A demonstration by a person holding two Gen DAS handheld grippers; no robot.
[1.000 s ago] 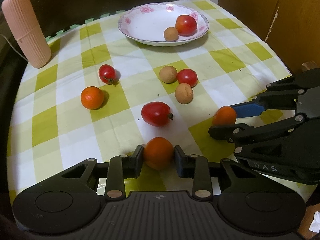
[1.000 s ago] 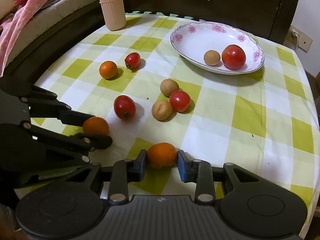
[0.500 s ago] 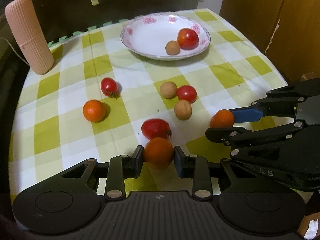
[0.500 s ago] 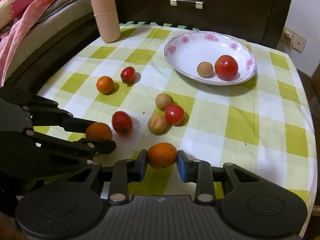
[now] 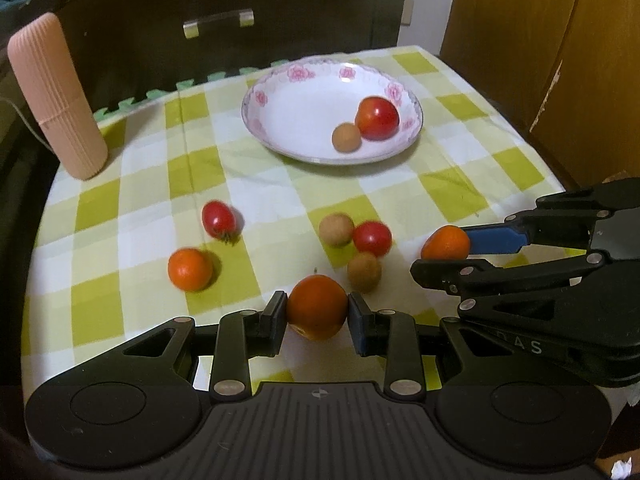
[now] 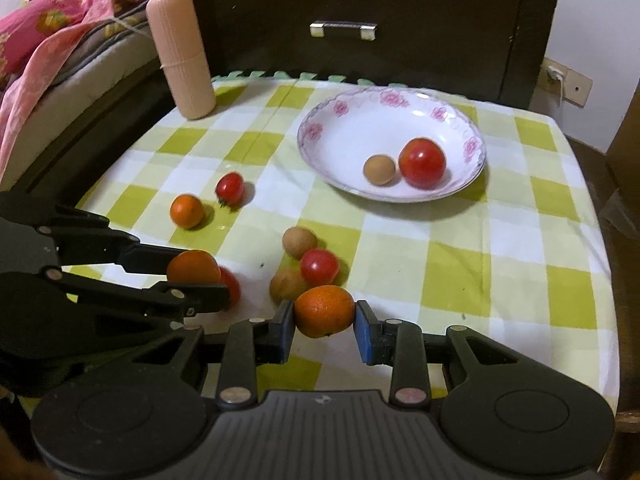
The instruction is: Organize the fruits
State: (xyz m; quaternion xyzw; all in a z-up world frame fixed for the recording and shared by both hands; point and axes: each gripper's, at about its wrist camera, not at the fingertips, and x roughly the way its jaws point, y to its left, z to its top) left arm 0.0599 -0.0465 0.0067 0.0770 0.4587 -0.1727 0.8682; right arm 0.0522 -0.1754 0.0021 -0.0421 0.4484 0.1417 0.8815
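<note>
My left gripper (image 5: pixel 317 314) is shut on an orange (image 5: pixel 317 306) held above the checked cloth. My right gripper (image 6: pixel 325 320) is shut on a second orange (image 6: pixel 325 310), and it shows at the right of the left wrist view (image 5: pixel 444 249). The flowered white plate (image 6: pixel 344 140) at the back holds a red tomato (image 6: pixel 422 163) and a brown longan (image 6: pixel 379 169). Loose on the cloth lie a third orange (image 5: pixel 190 269), a small tomato (image 5: pixel 218 218), two longans (image 5: pixel 336 229) (image 5: pixel 364 271) and a round tomato (image 5: pixel 372 238). Another tomato (image 6: pixel 233 285) is half hidden behind the left gripper.
A pink ribbed cylinder (image 5: pixel 56 96) stands upright at the back left corner. A dark drawer cabinet (image 6: pixel 343 30) rises behind the table, bedding (image 6: pixel 40 40) lies to the left and a wooden door (image 5: pixel 520 40) stands to the right. The table edge drops off at the right.
Both grippers have risen from the cloth with their oranges still held, and the plate now sits lower in both views. The large tomato has slipped behind the left gripper's orange.
</note>
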